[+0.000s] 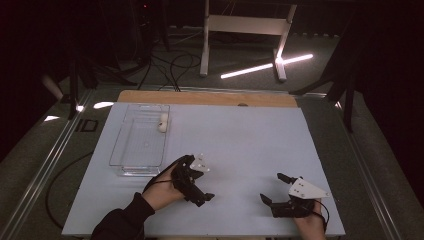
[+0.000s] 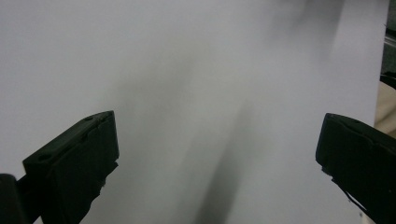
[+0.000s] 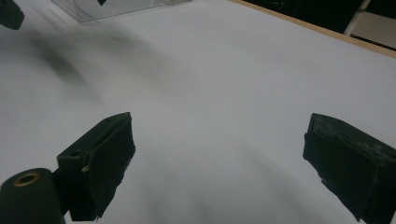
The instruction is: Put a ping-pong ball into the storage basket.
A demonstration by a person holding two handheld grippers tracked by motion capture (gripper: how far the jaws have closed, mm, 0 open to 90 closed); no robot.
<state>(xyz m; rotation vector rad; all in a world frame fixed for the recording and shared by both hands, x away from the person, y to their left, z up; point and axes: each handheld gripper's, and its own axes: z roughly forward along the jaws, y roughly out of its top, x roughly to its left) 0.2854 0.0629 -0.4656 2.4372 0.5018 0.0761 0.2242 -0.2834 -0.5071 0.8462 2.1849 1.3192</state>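
Observation:
My left gripper hovers low over the white sheet near the front, left of centre, and is held in a hand with a dark sleeve. Its jaws stand wide apart and empty in the left gripper view. My right gripper sits at the front right, aimed toward the back left. It is also open with nothing between its jaws. A clear plastic tray lies at the back left with a small white object in its far right corner.
A wooden strip runs along the table's far edge. Beyond it are a white stand, cables and a bright light bar on the floor. In the right gripper view the tray's corner lies far ahead.

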